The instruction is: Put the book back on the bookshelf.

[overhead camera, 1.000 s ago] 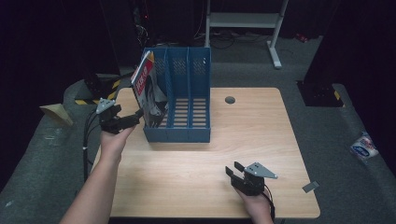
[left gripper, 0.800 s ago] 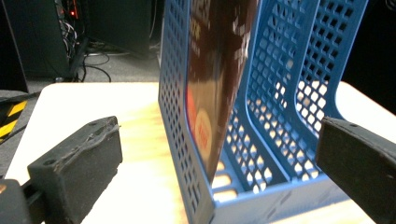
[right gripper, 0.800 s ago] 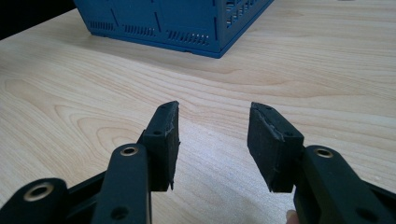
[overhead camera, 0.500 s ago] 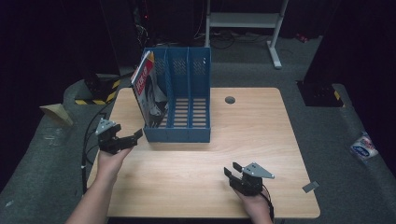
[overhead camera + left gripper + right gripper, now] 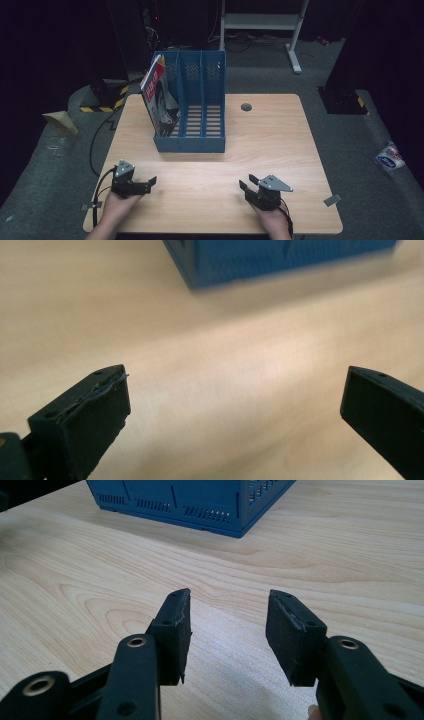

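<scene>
Your left claw (image 5: 150, 181) and right claw (image 5: 246, 184) both stood apart, empty, low over the wooden tabletop (image 5: 260, 145). The glossy magazine (image 5: 159, 100) leaned in the blue plastic file rack's (image 5: 200, 107) leftmost slot; it looked light, floppy, slippery, best pinched at its top edge.

Upright blue file rack (image 5: 196, 107), table centre
</scene>
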